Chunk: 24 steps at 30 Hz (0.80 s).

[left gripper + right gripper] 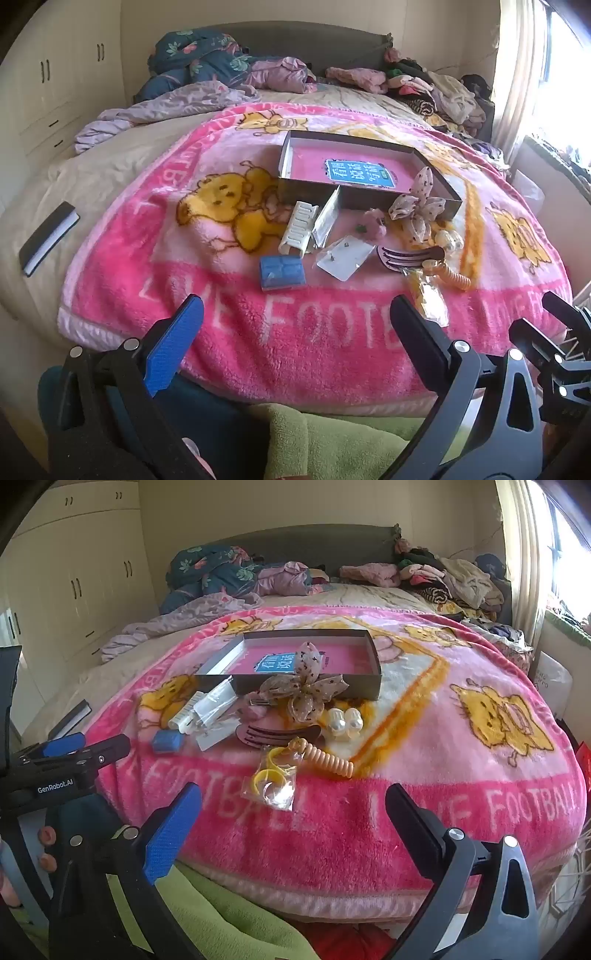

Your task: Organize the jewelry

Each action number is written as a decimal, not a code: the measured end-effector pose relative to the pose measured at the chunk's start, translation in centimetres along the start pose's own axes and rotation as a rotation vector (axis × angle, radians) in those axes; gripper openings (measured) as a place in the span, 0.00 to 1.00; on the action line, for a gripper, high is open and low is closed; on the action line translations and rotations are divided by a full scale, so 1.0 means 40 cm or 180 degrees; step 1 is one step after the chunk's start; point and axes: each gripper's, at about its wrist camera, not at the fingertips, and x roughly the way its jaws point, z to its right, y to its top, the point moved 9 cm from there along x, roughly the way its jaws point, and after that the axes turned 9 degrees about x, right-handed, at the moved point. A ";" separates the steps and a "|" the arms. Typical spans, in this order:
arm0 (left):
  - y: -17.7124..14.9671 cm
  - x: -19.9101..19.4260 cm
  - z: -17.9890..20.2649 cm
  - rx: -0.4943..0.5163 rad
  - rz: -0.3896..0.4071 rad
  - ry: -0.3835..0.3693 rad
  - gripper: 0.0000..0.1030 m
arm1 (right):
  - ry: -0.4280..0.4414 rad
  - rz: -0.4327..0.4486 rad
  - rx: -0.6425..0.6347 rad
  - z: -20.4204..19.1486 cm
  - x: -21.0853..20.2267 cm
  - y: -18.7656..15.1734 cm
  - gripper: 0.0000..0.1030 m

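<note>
Both your left gripper (295,325) and right gripper (293,812) hang spread wide and empty over the pink blanket's (406,812) near edge — the jewelry lies scattered ahead, the spotted bow (304,688) leaning on the open box (369,657), pearl clips (345,720) just beside it.

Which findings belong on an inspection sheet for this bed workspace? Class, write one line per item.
Surface: pink blanket spread over the bed.
Job's things: open box lying flat; spotted fabric bow at its front wall; pearl clips, coiled hair tie, bagged yellow rings, blue case, white clip loose in front.
Clutter: clothes heap near the headboard.
Grippers: left gripper and right gripper open, empty, short of the items.
Cables: nothing seen.
Surroundings: wardrobe, bright window.
</note>
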 end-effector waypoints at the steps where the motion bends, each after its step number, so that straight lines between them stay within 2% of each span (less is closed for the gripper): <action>1: 0.002 -0.001 0.000 -0.0010 0.0028 -0.0009 0.90 | 0.0001 -0.0002 -0.0003 0.000 -0.001 -0.001 0.94; 24: 0.001 -0.002 -0.001 -0.0019 0.0050 -0.0022 0.90 | 0.0002 0.0036 -0.0058 -0.010 -0.011 -0.001 0.94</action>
